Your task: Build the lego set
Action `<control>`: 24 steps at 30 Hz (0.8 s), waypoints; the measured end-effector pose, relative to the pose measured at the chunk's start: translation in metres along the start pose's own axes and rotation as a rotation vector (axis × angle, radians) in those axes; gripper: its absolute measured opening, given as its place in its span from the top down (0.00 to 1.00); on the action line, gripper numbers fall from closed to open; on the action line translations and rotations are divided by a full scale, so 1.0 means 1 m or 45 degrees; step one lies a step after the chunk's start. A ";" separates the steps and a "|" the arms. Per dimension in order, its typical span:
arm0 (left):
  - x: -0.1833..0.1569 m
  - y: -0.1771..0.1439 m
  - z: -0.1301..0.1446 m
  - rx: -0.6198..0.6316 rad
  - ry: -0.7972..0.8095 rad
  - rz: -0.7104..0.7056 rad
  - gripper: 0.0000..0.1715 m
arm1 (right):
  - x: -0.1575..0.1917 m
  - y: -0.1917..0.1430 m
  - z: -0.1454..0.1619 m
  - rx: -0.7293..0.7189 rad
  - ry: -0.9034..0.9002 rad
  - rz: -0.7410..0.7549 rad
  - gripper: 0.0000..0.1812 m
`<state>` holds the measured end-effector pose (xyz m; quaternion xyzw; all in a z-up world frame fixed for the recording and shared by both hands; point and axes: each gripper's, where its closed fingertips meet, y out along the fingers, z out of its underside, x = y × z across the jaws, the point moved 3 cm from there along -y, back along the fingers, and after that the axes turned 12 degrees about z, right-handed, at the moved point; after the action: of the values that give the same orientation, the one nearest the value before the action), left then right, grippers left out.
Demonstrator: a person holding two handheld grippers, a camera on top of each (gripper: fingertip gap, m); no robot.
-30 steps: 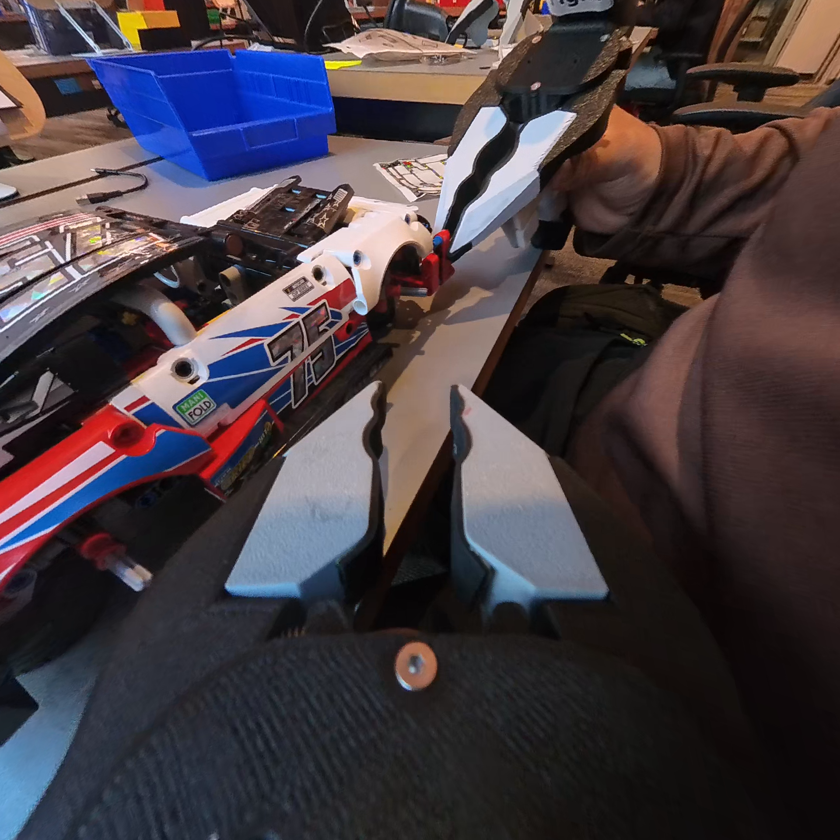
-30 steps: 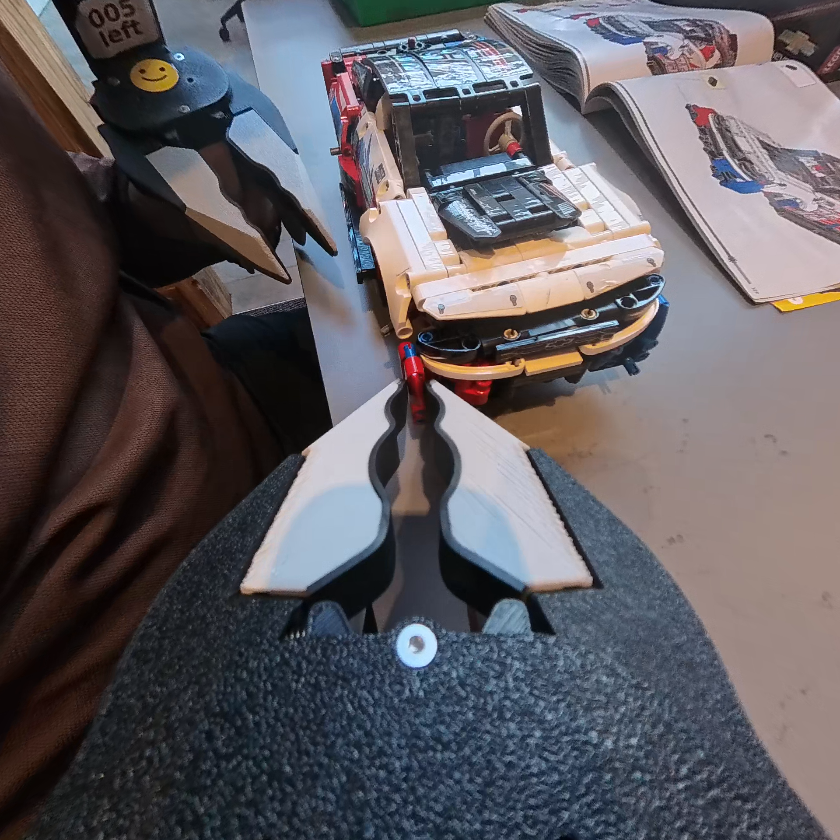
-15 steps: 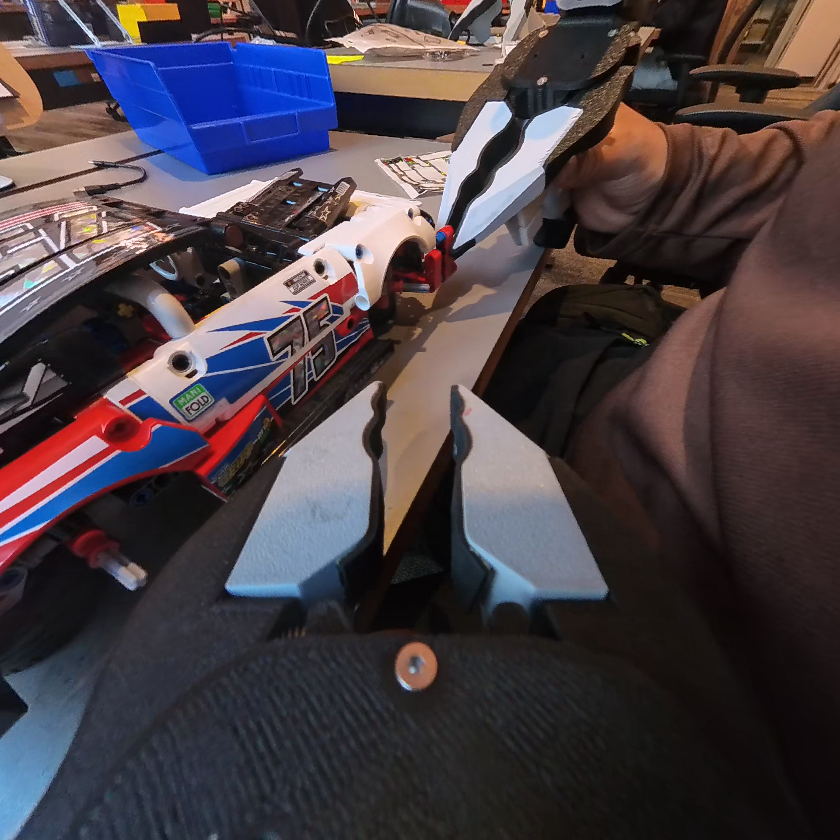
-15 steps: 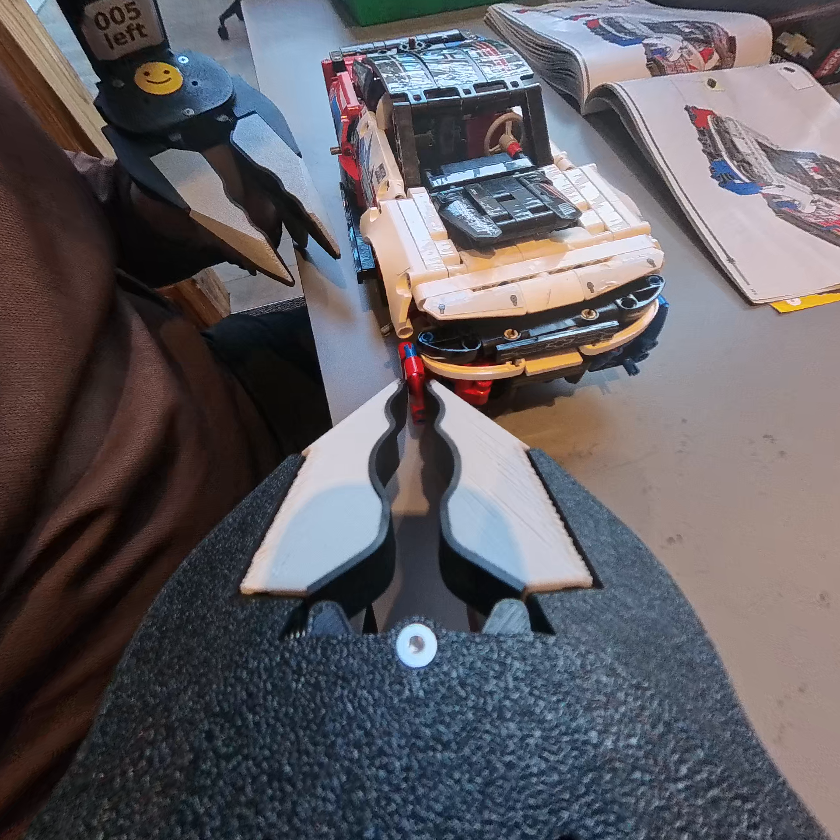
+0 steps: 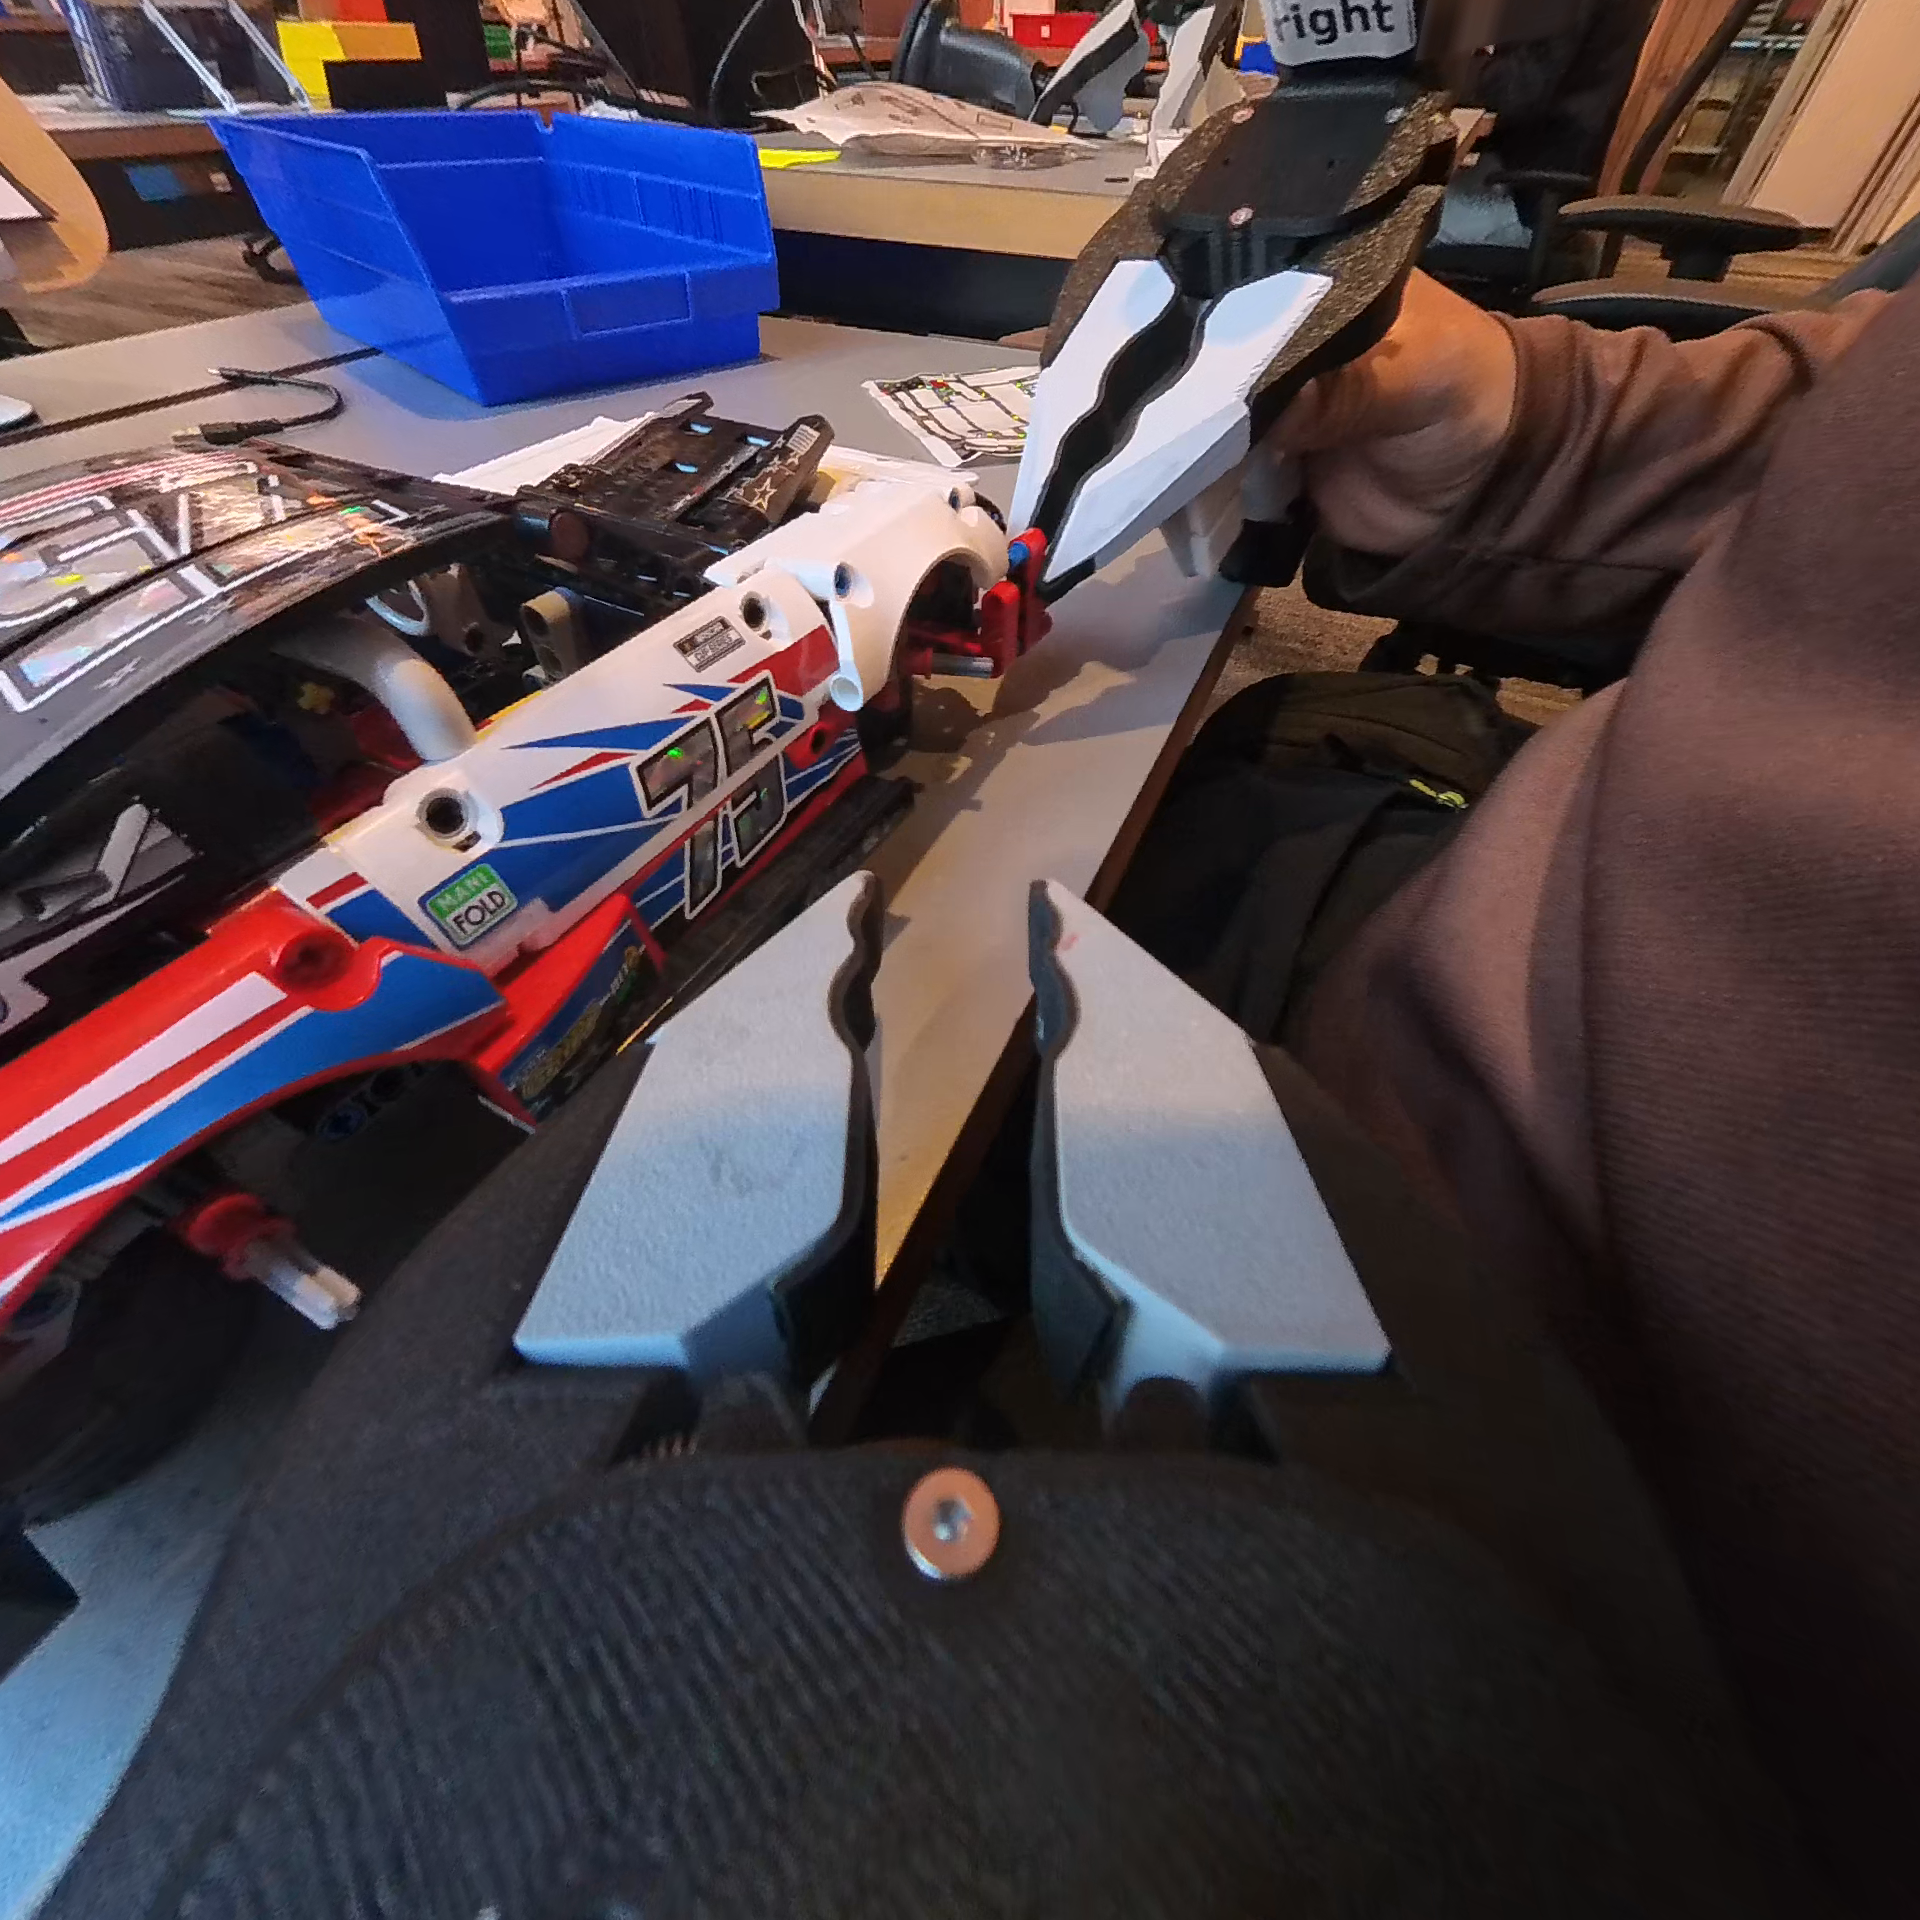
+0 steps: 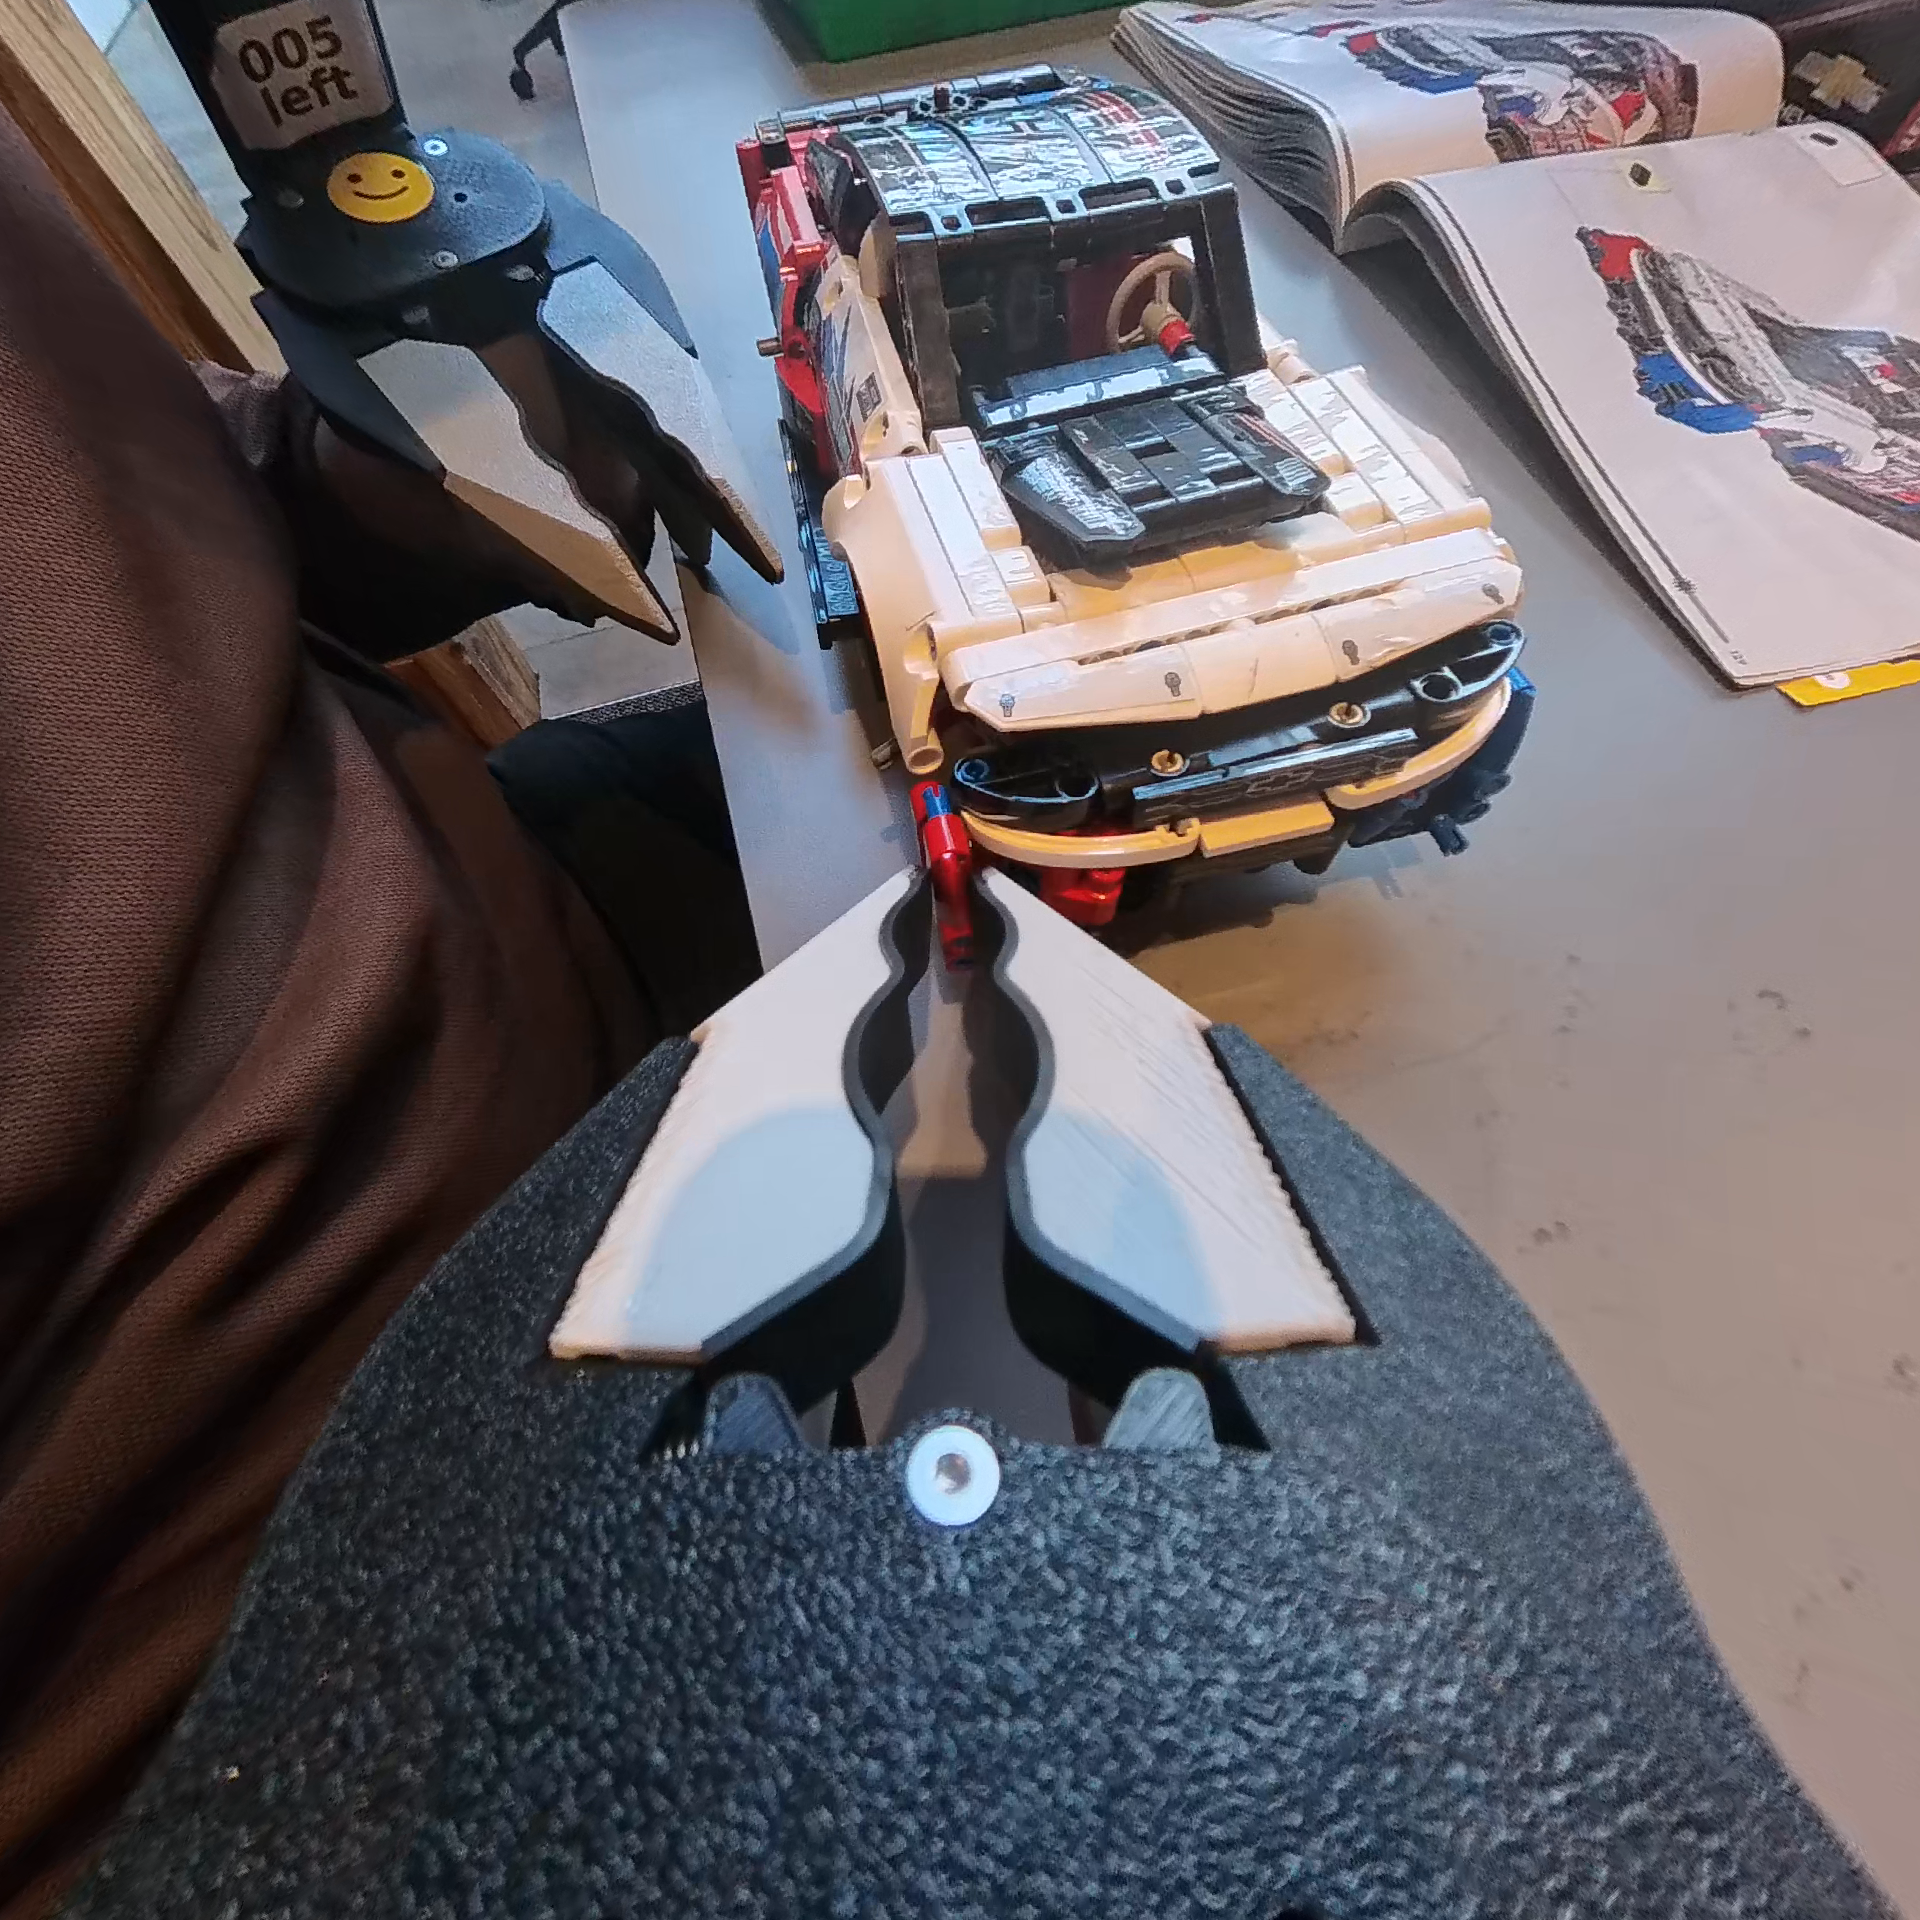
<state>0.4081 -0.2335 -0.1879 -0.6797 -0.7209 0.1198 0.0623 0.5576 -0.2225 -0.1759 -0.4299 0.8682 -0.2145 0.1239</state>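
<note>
A white, red and blue lego race car stands on the grey table, nose toward the right wrist view; its side shows in the left wrist view. My right gripper is shut on a small red piece at the car's front left corner, low by the bumper. It also shows in the left wrist view, tips on the red piece. My left gripper is open and empty, held over the table's near edge beside the car. It hangs apart from the car in the right wrist view.
An open instruction booklet lies right of the car. A blue bin, a cable and a sticker sheet lie beyond it. The person's brown sleeve and a black bag are off the table edge. The grippers' ends are close to 11 cm from one another.
My left gripper has drifted slightly along the car's side and stays open. My right gripper stays shut on the red piece at the bumper corner.
</note>
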 end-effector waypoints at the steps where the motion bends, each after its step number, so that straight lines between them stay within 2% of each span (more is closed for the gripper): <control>1: 0.000 0.000 0.000 -0.001 -0.001 0.000 0.85 | 0.000 0.000 0.000 0.000 0.001 -0.001 0.97; 15: -0.001 0.001 0.000 0.013 0.001 -0.004 0.85 | 0.000 0.000 -0.001 -0.005 -0.005 0.017 0.97; 24: -0.013 0.019 -0.027 -0.049 -0.072 0.015 0.84 | 0.000 0.000 -0.001 -0.004 0.011 0.003 0.97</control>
<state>0.4339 -0.2431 -0.1658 -0.6813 -0.7207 0.1253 0.0282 0.5574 -0.2221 -0.1751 -0.4281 0.8697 -0.2147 0.1197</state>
